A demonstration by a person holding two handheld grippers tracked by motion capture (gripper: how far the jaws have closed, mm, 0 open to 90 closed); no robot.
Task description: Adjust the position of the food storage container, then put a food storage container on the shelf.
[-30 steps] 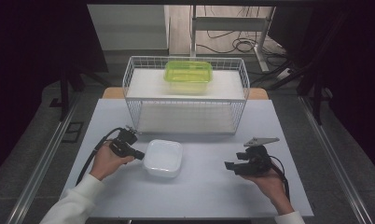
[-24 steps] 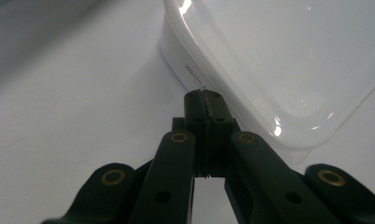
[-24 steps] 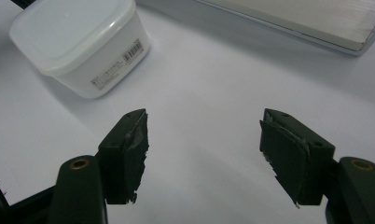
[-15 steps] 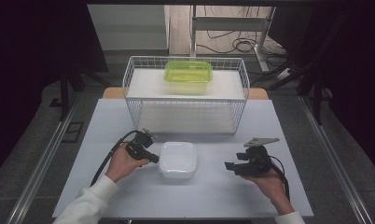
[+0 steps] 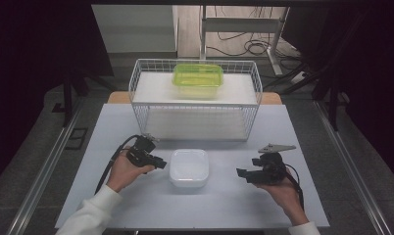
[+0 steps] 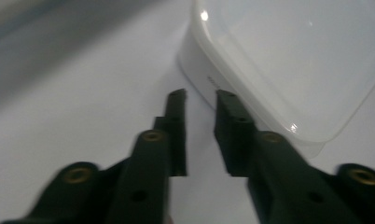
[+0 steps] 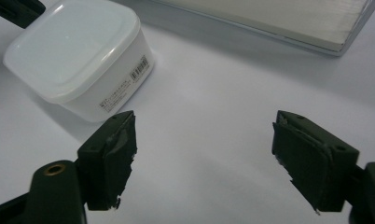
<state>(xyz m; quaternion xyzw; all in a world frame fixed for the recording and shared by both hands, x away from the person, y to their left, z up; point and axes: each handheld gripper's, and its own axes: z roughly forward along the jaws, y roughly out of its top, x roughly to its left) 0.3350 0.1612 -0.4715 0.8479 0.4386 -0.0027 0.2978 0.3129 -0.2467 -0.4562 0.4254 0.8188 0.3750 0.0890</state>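
A white square lidded container (image 5: 188,168) sits on the white table, between my two grippers. My left gripper (image 5: 160,164) is just left of it. In the left gripper view the jaws (image 6: 200,95) have just been opening and stand a little apart with nothing between them, their tips close to the container's (image 6: 288,60) near corner. My right gripper (image 5: 241,173) rests further right, pointing at the container. Its jaws (image 7: 205,121) have just been opening further and stand wide apart over bare table, with the container (image 7: 78,56) ahead to the left.
A white wire basket (image 5: 195,105) stands at the back of the table and holds a green lidded container (image 5: 198,78). The table's front edge (image 5: 185,226) lies near the person's forearms. Cables trail from both grippers.
The white container slid to the right along with my left gripper, which has since drawn back a little to the left. My right gripper has kept its place.
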